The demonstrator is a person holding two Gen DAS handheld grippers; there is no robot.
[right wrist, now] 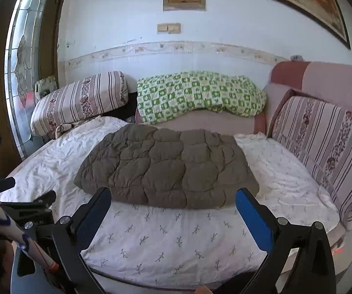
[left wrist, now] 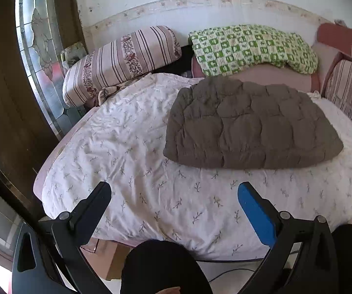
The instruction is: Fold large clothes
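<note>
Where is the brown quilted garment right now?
The brown quilted garment lies folded on the white leaf-print sheet, mid-bed in both wrist views, just in front of the green checked blanket, beyond both open grippers.

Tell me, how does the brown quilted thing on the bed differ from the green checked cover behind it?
The brown quilted padded garment is plain, puffy and stitched into bulging panels; the green-and-white checked blanket is patterned and looks thinner. The brown one lies folded in a neat, flat block on the white leaf-print sheet; the green one lies loosely rumpled on the pink sofa seat farther back by the wall. Both are soft textiles lying untouched.
</note>
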